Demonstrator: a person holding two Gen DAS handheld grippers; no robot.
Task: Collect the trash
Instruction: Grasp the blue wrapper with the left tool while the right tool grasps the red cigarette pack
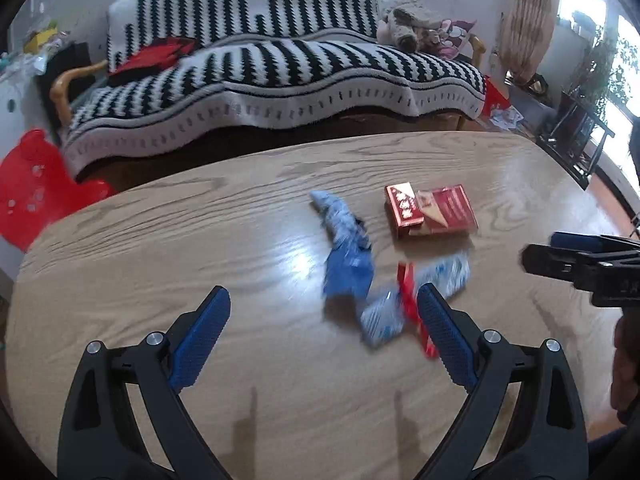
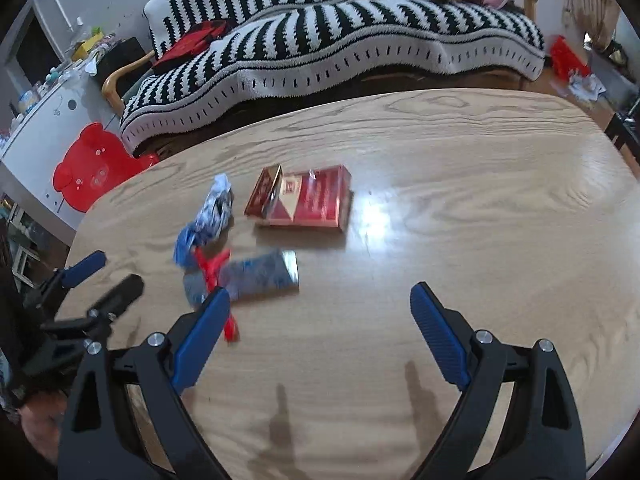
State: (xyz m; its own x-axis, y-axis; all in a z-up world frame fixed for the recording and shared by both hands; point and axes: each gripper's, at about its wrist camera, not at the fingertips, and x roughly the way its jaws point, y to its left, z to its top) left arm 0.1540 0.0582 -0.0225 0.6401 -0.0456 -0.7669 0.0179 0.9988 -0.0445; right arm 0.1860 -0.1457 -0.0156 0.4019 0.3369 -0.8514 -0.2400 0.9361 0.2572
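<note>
On the wooden table (image 1: 160, 248) lie a crumpled blue wrapper (image 1: 346, 244), a blue-white flat wrapper with a red strip (image 1: 412, 300), and an open red cigarette pack (image 1: 432, 210). My left gripper (image 1: 324, 308) is open and empty, its right finger beside the red strip. In the right wrist view the same pack (image 2: 308, 200), crumpled wrapper (image 2: 208, 216) and flat wrapper (image 2: 256, 274) lie ahead and left. My right gripper (image 2: 320, 300) is open and empty, its left finger next to the red strip (image 2: 216, 276). Each gripper shows in the other's view (image 1: 580, 264) (image 2: 96, 280).
A sofa with a black-and-white striped blanket (image 1: 260, 80) stands behind the table. A red bear-shaped plastic stool (image 2: 92, 164) sits at the left. Plants and a stand (image 1: 592, 92) are at the far right. A white cabinet (image 2: 48, 120) is at the left.
</note>
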